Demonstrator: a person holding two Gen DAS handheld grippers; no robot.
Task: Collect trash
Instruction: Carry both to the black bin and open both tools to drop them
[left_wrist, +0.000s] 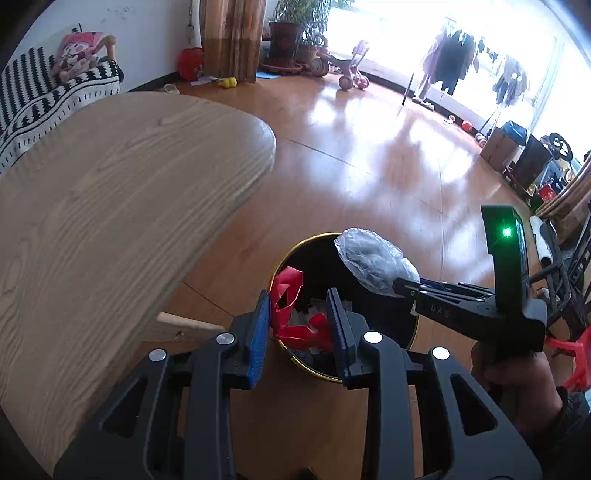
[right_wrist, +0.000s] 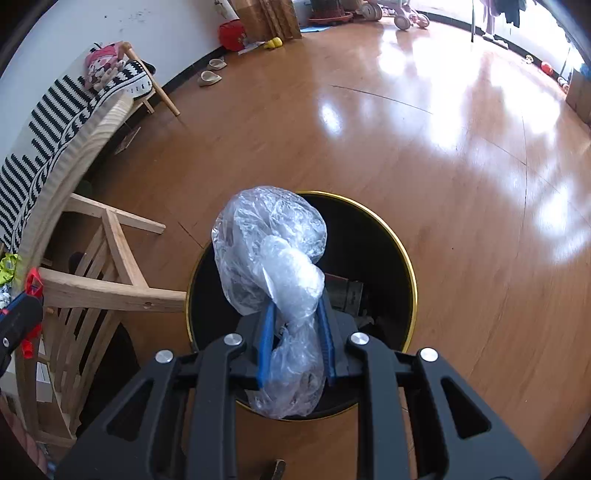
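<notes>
1. My left hand-held gripper is clamped on a crumpled red wrapper, pointing steeply down at the bin.
2. My right hand-held gripper is clamped on a wad of clear plastic film; the wad's long axis runs on past the fingertips, out over the bin's mouth.
3. The bin is a black can with a gold rim, standing on the wood floor just beside the table. Some trash is already inside.
4. Key relation: the bin opening sits directly below both loads. Neither hand looks clearly nearer.
5. My call: next is release, either side first. The light film may cling to the pads.
</notes>
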